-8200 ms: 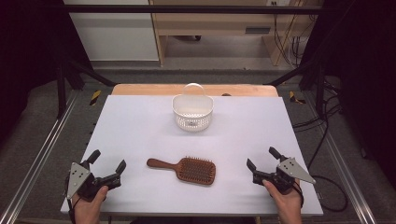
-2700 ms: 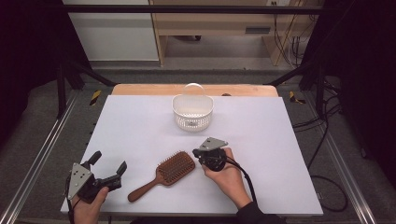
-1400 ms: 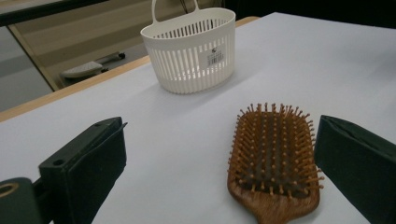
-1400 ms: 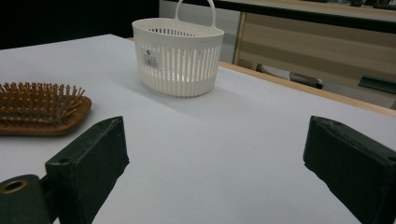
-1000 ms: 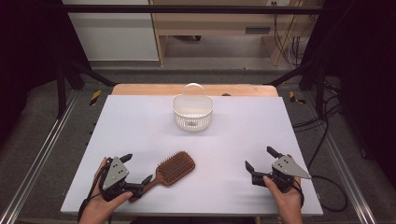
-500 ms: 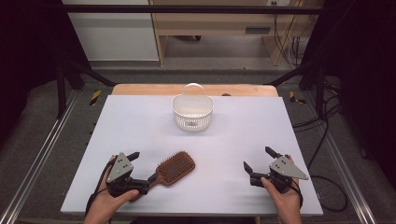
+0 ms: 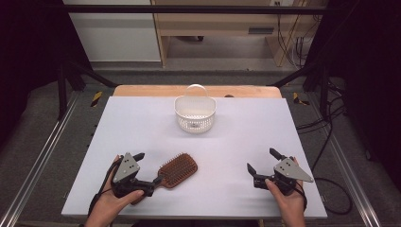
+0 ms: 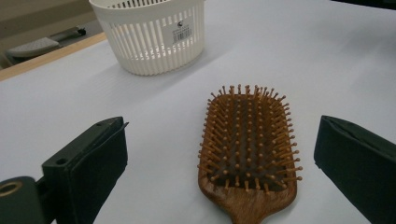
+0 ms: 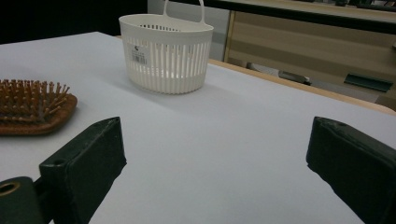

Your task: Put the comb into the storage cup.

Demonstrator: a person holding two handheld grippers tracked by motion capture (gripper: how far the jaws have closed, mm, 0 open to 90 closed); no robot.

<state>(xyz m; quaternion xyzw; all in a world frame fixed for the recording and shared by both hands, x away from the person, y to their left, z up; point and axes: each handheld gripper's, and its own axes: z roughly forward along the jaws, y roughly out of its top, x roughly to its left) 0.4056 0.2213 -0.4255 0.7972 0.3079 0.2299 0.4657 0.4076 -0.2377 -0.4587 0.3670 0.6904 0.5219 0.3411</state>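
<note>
A wooden paddle hairbrush (image 7: 178, 169) lies bristles up at the front left of the white table (image 7: 142, 123), its handle pointing toward the near left. My left gripper (image 7: 149, 168) is open, its jaws standing either side of the handle end. In the left gripper view the hairbrush (image 8: 247, 140) lies between the spread jaws of the left gripper (image 8: 219, 140), untouched by them. My right gripper (image 7: 261, 160) is open and empty at the front right. In the right gripper view the right gripper (image 9: 215, 140) faces bare table, with the hairbrush (image 9: 32, 109) off to the left.
A white slatted basket (image 7: 195, 113) with a loop handle stands at the back middle of the table; it is also ahead as the basket (image 8: 149, 35) and the basket (image 9: 166, 51). A wooden strip (image 7: 142, 90) edges the table's far side.
The left gripper has slid right over the last second until its open jaws flank the brush handle. The right gripper, which had turned the brush earlier, has held still at the front right.
</note>
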